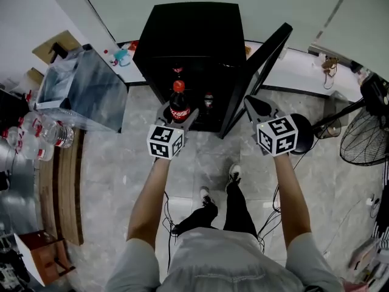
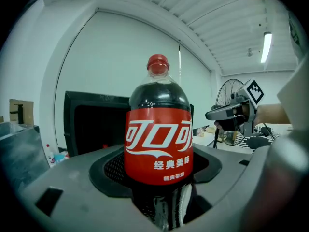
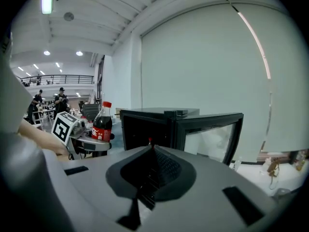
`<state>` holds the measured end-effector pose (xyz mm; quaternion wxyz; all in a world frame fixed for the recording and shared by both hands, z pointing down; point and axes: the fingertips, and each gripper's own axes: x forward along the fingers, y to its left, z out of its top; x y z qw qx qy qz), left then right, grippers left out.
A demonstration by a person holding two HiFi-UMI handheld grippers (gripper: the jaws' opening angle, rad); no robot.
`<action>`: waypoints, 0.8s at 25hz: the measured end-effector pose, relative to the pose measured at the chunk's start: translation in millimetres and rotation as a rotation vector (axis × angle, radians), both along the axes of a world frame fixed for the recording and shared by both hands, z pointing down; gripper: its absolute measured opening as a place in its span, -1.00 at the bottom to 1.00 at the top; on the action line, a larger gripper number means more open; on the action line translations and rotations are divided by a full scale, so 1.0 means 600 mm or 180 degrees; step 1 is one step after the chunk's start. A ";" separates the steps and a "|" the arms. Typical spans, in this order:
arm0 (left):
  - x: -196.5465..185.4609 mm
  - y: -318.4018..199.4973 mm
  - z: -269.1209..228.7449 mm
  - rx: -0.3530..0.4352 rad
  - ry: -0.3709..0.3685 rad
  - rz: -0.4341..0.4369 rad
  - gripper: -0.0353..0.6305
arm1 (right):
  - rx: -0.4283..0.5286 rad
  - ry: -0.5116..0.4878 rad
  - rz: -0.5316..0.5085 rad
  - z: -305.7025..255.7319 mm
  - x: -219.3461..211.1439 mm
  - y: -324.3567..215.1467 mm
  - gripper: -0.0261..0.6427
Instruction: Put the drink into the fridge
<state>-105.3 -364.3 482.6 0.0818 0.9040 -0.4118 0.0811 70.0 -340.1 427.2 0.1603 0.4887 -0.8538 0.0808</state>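
Observation:
A cola bottle [image 1: 179,105] with a red cap and red label stands upright between the jaws of my left gripper [image 1: 176,115], which is shut on its lower body. In the left gripper view the cola bottle [image 2: 158,139] fills the middle. The black fridge [image 1: 188,35] stands just ahead with its glass door [image 1: 261,66] swung open to the right. Two small bottles [image 1: 208,100] show inside it. My right gripper [image 1: 252,107] is level with the left one, near the door's edge, jaws together and empty; the right gripper [image 3: 151,149] points at the fridge [image 3: 145,124].
A metal cabinet [image 1: 85,90] and several water bottles [image 1: 58,132] lie at the left beside a wooden bench [image 1: 64,187]. A floor fan [image 1: 364,139] stands at the right. The person's legs and shoes [image 1: 234,174] are below the grippers.

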 end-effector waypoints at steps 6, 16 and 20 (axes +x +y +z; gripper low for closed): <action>0.039 -0.087 0.089 0.0028 0.0069 -0.0035 0.01 | 0.0100 0.0116 -0.0036 0.062 0.041 -0.046 -0.91; 0.088 -0.236 0.203 0.0263 0.0102 -0.0156 0.01 | 0.0115 0.0245 0.0443 0.174 0.137 -0.100 -0.91; 0.093 -0.293 0.212 0.0409 0.0232 -0.0291 0.01 | 0.0101 0.0211 0.0538 0.209 0.161 -0.113 -0.92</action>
